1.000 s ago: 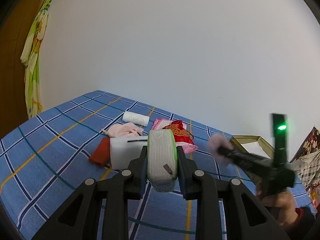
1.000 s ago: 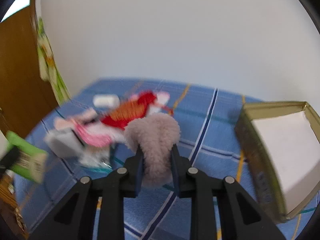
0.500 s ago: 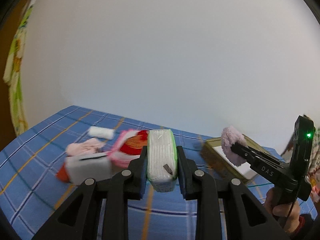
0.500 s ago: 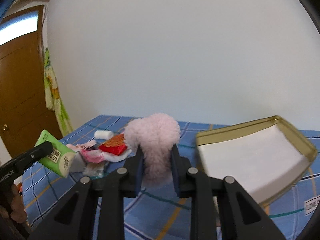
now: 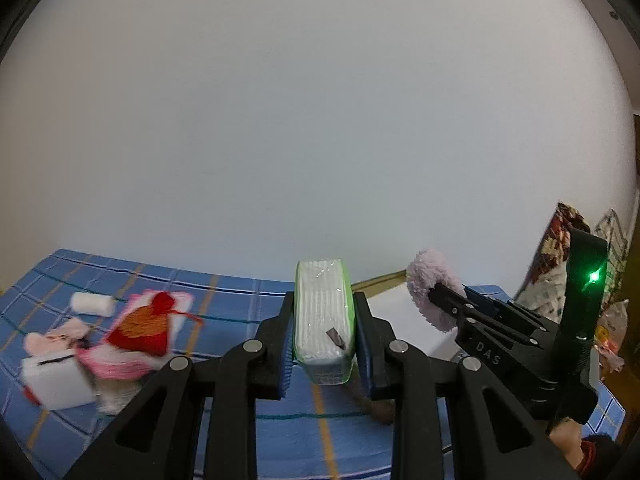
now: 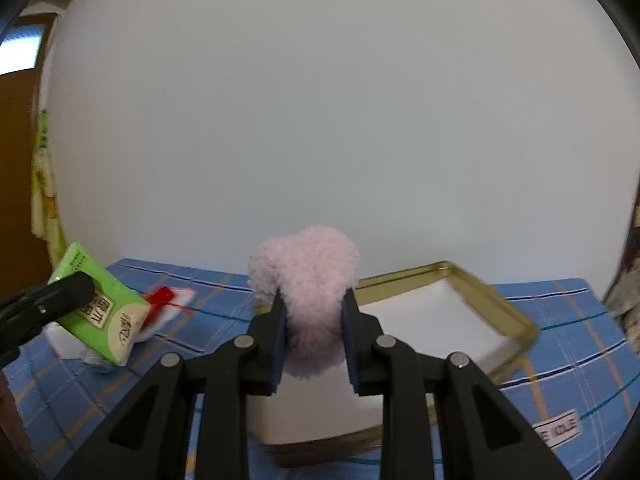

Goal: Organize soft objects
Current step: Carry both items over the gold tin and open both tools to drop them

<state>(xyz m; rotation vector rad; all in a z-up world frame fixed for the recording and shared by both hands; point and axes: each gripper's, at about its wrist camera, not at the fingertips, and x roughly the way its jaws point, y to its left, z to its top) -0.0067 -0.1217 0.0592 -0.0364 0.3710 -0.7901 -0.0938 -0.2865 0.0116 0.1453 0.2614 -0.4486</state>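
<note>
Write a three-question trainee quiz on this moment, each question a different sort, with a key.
1. True or false: the left gripper is shut on the tissue pack.
2. What does the right gripper hold? A) red pouch B) pink fluffy item C) white roll
3. Fill in: the gold-rimmed tray has a ____ lining.

Key: 1 true; 2 B; 3 white.
</note>
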